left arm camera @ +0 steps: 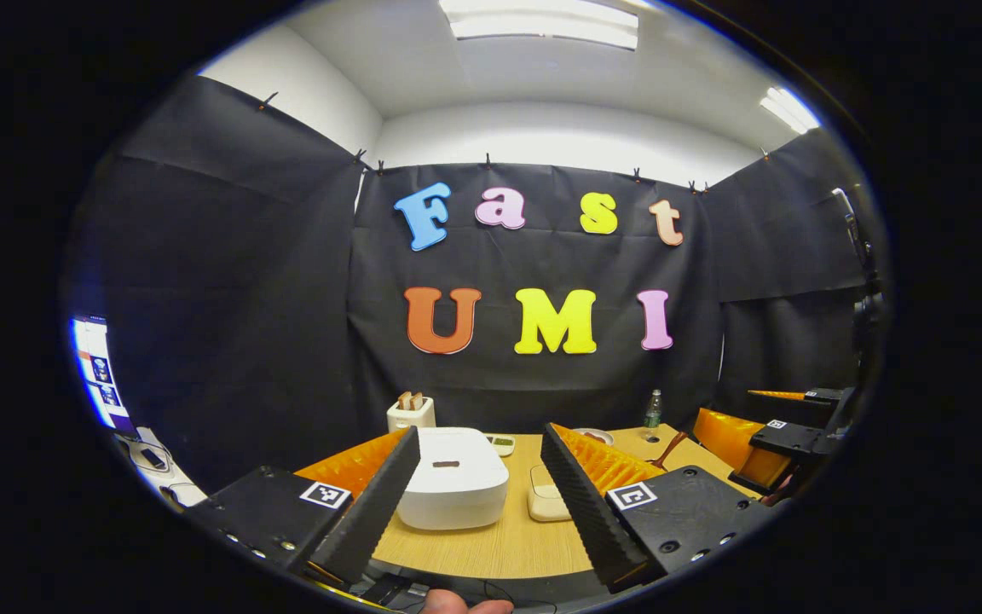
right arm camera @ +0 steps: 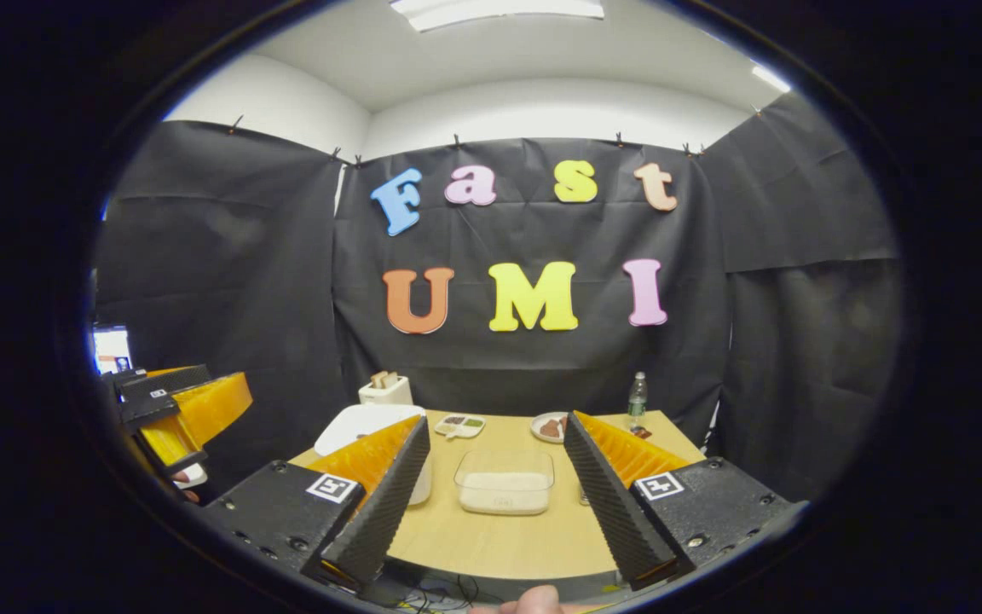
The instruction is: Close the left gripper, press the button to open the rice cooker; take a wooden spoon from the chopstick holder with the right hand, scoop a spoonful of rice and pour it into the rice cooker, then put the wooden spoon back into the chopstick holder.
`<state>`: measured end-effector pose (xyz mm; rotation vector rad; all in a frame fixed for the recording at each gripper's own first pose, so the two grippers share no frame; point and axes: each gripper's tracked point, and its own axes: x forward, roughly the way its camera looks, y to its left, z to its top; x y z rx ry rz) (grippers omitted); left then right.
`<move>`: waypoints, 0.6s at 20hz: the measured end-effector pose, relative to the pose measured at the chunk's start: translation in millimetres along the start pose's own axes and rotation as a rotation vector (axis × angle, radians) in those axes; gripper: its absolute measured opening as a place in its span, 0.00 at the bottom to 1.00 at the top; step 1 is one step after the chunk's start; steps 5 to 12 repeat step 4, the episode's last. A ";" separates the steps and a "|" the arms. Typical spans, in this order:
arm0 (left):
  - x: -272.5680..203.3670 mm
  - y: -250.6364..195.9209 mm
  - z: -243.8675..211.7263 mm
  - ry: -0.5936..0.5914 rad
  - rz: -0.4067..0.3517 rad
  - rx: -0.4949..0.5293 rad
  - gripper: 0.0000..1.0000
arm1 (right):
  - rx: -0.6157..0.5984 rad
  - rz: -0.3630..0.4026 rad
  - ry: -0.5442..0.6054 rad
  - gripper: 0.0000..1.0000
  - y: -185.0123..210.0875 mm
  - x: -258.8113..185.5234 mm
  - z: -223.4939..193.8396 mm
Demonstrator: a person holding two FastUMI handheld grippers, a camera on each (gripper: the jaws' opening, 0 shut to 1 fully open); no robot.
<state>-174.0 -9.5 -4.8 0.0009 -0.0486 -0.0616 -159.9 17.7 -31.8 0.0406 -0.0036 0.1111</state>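
The white rice cooker [left arm camera: 453, 477] stands on the wooden table [left arm camera: 499, 546] with its lid down, straight ahead between my left gripper's fingers. My left gripper [left arm camera: 481, 431] is open and holds nothing; it hovers short of the cooker. A clear container of rice [right arm camera: 505, 483] lies in front of my open, empty right gripper [right arm camera: 497, 419]. In the left gripper view a brown wooden spoon handle [left arm camera: 670, 449] sticks up behind the right finger, which hides its holder. The cooker [right arm camera: 363, 424] also shows in the right gripper view, partly hidden behind the left finger.
At the back of the table stand a white toaster [right arm camera: 384, 388], a small sectioned dish [right arm camera: 459, 424], a plate of food [right arm camera: 549, 426] and a bottle [right arm camera: 637, 396]. A screen [left arm camera: 95, 375] glows at the far left. A fingertip [left arm camera: 457, 604] shows at the bottom edge.
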 end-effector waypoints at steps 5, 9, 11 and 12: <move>-6.4 -1.3 -0.7 0.002 -0.004 0.006 0.94 | 0.006 0.001 0.001 0.99 0.8 -5.0 -2.1; -6.4 -1.3 -0.7 0.002 -0.004 0.006 0.94 | 0.006 0.001 0.001 0.99 0.8 -5.0 -2.1; -6.4 -1.3 -0.7 0.002 -0.004 0.006 0.94 | 0.006 0.001 0.001 0.99 0.8 -5.0 -2.1; -6.4 -1.3 -0.7 0.002 -0.004 0.006 0.94 | 0.006 0.001 0.001 0.99 0.8 -5.0 -2.1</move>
